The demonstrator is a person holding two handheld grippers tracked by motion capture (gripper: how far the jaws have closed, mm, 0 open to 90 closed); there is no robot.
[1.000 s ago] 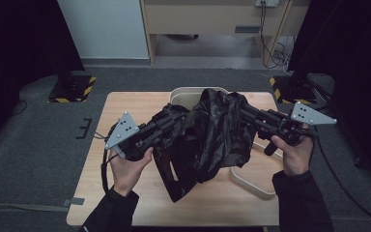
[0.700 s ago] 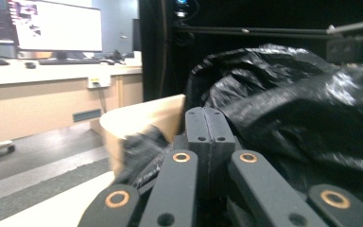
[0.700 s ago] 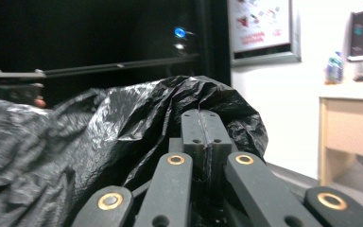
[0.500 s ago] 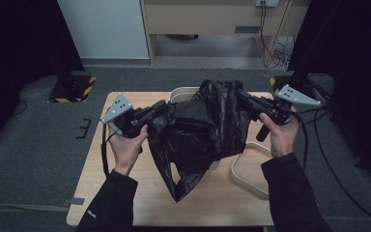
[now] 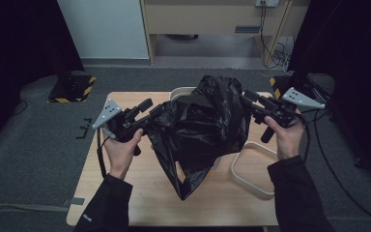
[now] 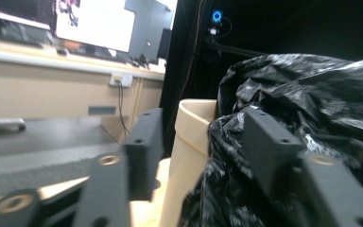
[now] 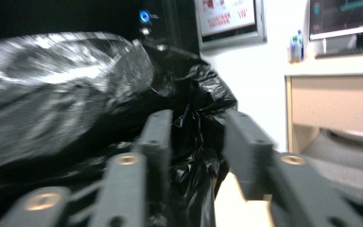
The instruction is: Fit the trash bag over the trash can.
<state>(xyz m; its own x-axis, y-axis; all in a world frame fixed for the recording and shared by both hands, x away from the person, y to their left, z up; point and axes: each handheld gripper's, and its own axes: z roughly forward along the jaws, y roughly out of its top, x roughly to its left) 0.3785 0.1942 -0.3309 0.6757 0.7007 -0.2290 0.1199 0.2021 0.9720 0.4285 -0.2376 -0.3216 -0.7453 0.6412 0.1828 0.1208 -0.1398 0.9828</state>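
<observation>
A crumpled black plastic bag [image 5: 203, 130] hangs over a beige bin [image 5: 181, 92] at the back middle of the wooden table, its tail drooping toward the front. My left gripper [image 5: 150, 110] is at the bag's left edge. Its jaws have just been opening; in the left gripper view [image 6: 201, 123] they stand apart, with the bag [image 6: 312, 94] lying against the right jaw and the bin wall [image 6: 189, 142] between them. My right gripper [image 5: 246, 99] is at the bag's upper right. Its jaws [image 7: 198, 120] have also just been opening, with a loose fold of bag [image 7: 66, 94] between them, unpinched.
A shallow beige tray [image 5: 253, 186] lies on the table [image 5: 140, 203] at the right front, partly under the bag. Yellow-and-black striped stand bases sit on the floor at back left [image 5: 72, 87] and back right [image 5: 275, 79]. A wooden cabinet stands behind.
Both hands moved toward the far side of the table and carried the bag up over the bin. Both grippers went from shut on the bag's edges to jaws apart.
</observation>
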